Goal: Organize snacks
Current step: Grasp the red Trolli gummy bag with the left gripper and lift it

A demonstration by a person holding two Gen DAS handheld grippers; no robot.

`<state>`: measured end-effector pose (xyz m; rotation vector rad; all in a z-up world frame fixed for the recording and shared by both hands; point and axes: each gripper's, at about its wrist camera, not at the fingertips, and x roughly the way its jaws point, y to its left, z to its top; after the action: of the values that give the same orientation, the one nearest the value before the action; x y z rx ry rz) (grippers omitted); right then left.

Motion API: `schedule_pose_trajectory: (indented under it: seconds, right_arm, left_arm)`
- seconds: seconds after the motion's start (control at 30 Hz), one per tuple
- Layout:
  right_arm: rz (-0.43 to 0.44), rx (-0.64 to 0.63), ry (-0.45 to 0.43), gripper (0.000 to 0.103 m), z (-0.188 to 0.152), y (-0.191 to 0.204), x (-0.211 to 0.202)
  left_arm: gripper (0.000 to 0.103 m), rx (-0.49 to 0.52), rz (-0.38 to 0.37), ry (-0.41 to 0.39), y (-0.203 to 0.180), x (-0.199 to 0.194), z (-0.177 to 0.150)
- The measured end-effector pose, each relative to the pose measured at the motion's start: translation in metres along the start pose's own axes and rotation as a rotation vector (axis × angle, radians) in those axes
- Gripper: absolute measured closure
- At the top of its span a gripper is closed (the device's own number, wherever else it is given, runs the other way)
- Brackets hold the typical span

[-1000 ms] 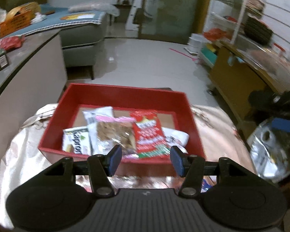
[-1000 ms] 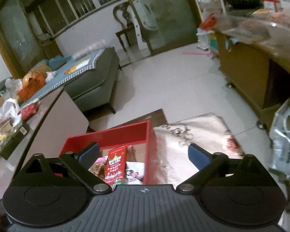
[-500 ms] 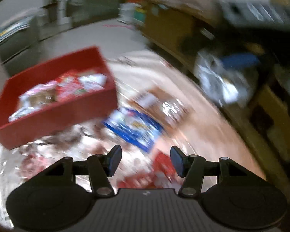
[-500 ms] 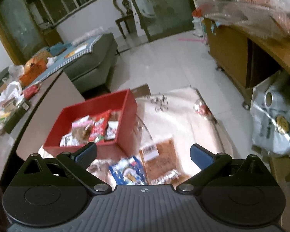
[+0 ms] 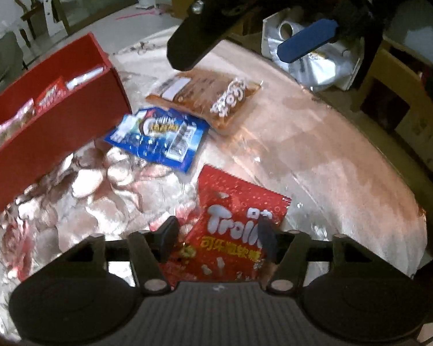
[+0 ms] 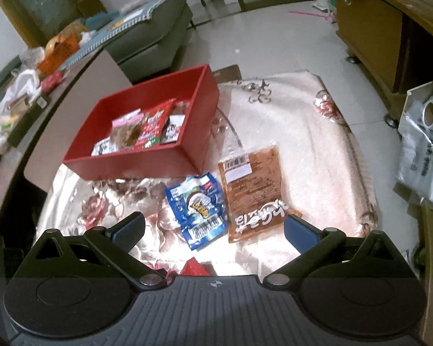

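On the floral tablecloth (image 5: 317, 155) lie three loose packets: a red Trolli bag (image 5: 236, 216), a blue packet (image 5: 158, 135) and a brown packet (image 5: 205, 98). My left gripper (image 5: 218, 236) points down over the Trolli bag, one finger on each side of it; its jaws are opening and do not press on the bag. My right gripper (image 6: 213, 229) hovers wide open above the blue packet (image 6: 199, 207) and brown packet (image 6: 254, 190), holding nothing. A red box (image 6: 147, 161) with several snack packets inside stands to the left.
A silver plastic bag (image 6: 424, 150) sits off the table's right edge beside a wooden cabinet (image 6: 375, 28). A grey sofa (image 6: 147, 31) stands beyond the box. A counter (image 6: 14, 106) with bags and clutter runs along the left.
My left gripper swung away from the red box, dropped over the Trolli bag and spread its jaws wider. My right gripper sank toward the table, bringing the blue and brown packets into view.
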<state>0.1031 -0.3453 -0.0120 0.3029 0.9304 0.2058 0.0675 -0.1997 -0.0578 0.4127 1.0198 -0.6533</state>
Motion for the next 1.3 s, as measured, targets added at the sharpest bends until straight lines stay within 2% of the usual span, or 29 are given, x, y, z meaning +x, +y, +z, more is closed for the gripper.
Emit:
schedule_pose_trajectory:
  seconds: [0.1, 0.3, 0.37, 0.57, 0.6, 0.7, 0.83, 0.9, 0.93, 1.03, 1.13, 1.2, 1.27, 1.3]
  right_arm:
    - [0.004, -0.001, 0.02, 0.0, -0.002, 0.002, 0.003]
    - [-0.014, -0.021, 0.04, 0.0, -0.004, 0.008, 0.008]
    - [-0.014, -0.029, 0.041, 0.0, -0.005, 0.009, 0.007]
    - [0.002, -0.031, 0.039, 0.0, -0.004, 0.009, 0.004]
    - [0.008, -0.034, 0.043, 0.0, -0.004, 0.01, 0.003]
    - [0.013, -0.044, 0.074, 0.0, -0.009, 0.011, 0.007]
    - [-0.001, -0.054, 0.103, 0.0, -0.014, 0.011, 0.013]
    - [-0.013, -0.058, 0.106, 0.0, -0.014, 0.012, 0.014]
    - [-0.021, -0.067, 0.108, 0.0, -0.014, 0.013, 0.014]
    - [-0.015, -0.09, 0.113, 0.0, -0.015, 0.019, 0.016]
    - [-0.012, -0.125, 0.134, 0.0, -0.02, 0.027, 0.021]
    - [-0.039, -0.152, 0.16, 0.0, -0.027, 0.032, 0.028]
    - [-0.07, -0.186, 0.177, 0.0, -0.032, 0.038, 0.033]
    - [-0.079, -0.198, 0.182, 0.0, -0.035, 0.04, 0.035]
  left_arm:
    - [0.044, -0.044, -0.035, 0.006, 0.008, 0.001, -0.005]
    - [0.045, 0.041, -0.013, 0.02, -0.005, -0.004, -0.008]
    - [0.045, 0.064, 0.014, -0.006, -0.006, -0.009, -0.007]
    - [0.041, 0.14, -0.008, 0.022, -0.02, -0.007, -0.018]
    - [0.036, 0.146, -0.002, 0.019, -0.022, -0.005, -0.019]
    - [0.036, 0.104, -0.011, 0.033, -0.022, 0.001, -0.02]
    - [0.06, 0.073, -0.027, 0.044, -0.025, -0.008, -0.024]
    - [0.065, 0.026, -0.036, 0.045, -0.018, -0.014, -0.028]
    - [0.071, 0.005, -0.031, 0.042, -0.014, -0.017, -0.031]
    - [0.078, -0.055, -0.003, 0.022, -0.001, -0.03, -0.036]
    - [0.077, -0.096, 0.024, 0.029, 0.014, -0.031, -0.042]
    - [0.076, -0.098, 0.039, 0.016, 0.017, -0.031, -0.047]
    - [0.07, -0.077, 0.04, 0.013, 0.011, -0.033, -0.047]
    - [0.061, -0.059, 0.038, 0.016, 0.005, -0.034, -0.046]
